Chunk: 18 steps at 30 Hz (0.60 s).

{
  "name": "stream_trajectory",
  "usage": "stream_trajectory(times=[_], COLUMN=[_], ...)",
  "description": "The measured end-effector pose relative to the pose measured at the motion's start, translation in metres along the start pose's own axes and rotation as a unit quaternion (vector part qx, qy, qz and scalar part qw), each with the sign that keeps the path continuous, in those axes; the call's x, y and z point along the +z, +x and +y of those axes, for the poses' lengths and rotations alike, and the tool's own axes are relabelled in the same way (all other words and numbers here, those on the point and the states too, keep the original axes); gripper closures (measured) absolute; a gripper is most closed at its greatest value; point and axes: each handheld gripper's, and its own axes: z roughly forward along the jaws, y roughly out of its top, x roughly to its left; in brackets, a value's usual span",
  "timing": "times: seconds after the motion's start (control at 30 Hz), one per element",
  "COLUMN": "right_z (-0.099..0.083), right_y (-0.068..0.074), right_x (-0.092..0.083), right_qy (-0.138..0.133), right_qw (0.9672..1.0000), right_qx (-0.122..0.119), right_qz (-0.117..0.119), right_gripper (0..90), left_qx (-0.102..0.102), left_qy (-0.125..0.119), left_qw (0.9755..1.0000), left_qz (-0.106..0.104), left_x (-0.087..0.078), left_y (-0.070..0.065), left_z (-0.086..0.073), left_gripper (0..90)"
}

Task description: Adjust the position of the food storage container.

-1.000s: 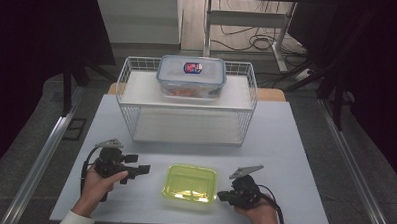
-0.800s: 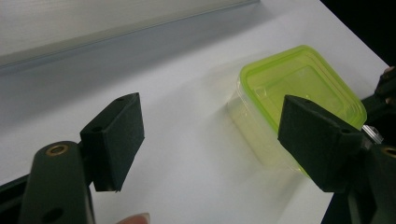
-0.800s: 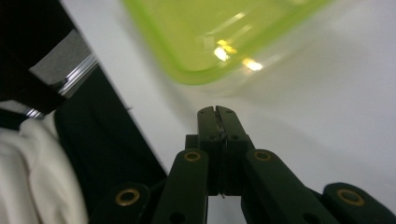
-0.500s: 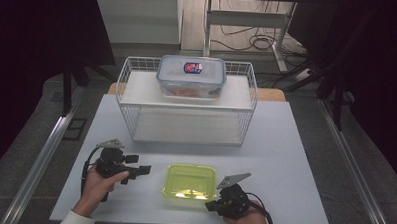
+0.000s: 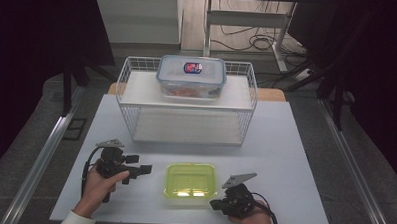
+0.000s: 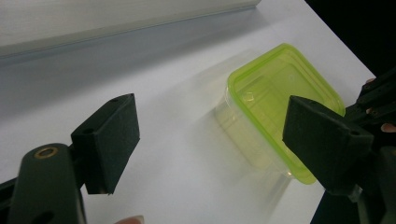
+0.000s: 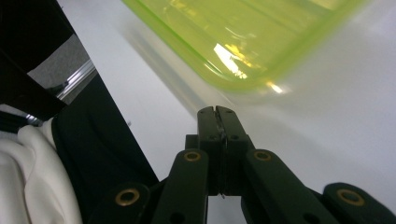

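A translucent yellow-green container lies on the white table near the front edge, without a lid. My left gripper is held just left of it and points toward it. In the left gripper view its jaws stand open and have just opened a little wider; the green container lies beyond them, untouched. My right gripper sits at the container's near right corner. Its jaws are shut with nothing between them, their tips just short of the container's rim.
A white wire rack stands across the back of the table. A clear lidded box with food inside rests on its top shelf. A white sleeve lies beside the right gripper near the table's front edge.
My right gripper has shifted left and toward the table's near edge, ending at the green container's corner. The left gripper has stayed in place.
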Motion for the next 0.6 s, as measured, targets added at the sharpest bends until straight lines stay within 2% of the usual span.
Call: stream_trajectory(times=[0.13, 0.3, 0.37, 0.47, 0.53, 0.6], right_z=[-0.008, -0.010, -0.010, -0.009, -0.008, -0.006], right_y=[-0.018, -0.030, -0.034, -0.040, -0.043, -0.045], right_x=[-0.019, -0.026, -0.027, -0.030, -0.032, -0.032], right_qy=[-0.026, -0.039, -0.052, -0.083, -0.107, -0.123], right_qw=[0.9988, 0.9974, 0.9961, 0.9922, 0.9887, 0.9863], right_qx=[0.035, 0.045, 0.054, 0.077, 0.099, 0.109], right_qz=[-0.022, -0.041, -0.047, -0.052, -0.034, -0.019], right_gripper=[88.7, 84.9, 73.0, 44.9, 37.6, 34.6], left_qx=[-0.008, -0.011, -0.014, -0.015, -0.012, -0.016], left_qy=[-0.001, 0.002, 0.002, 0.006, 0.006, 0.003], left_qw=[1.0000, 0.9999, 0.9999, 0.9998, 0.9999, 0.9998], left_qz=[-0.004, 0.000, -0.004, -0.008, -0.007, -0.011], left_x=[0.002, 0.002, 0.002, 0.004, 0.003, 0.004], left_y=[-0.006, -0.011, -0.012, -0.015, -0.019, -0.021], left_z=[0.000, -0.003, -0.004, -0.006, -0.007, -0.010], left_gripper=[16.1, 15.5, 15.5, 14.6, 14.2, 13.8])
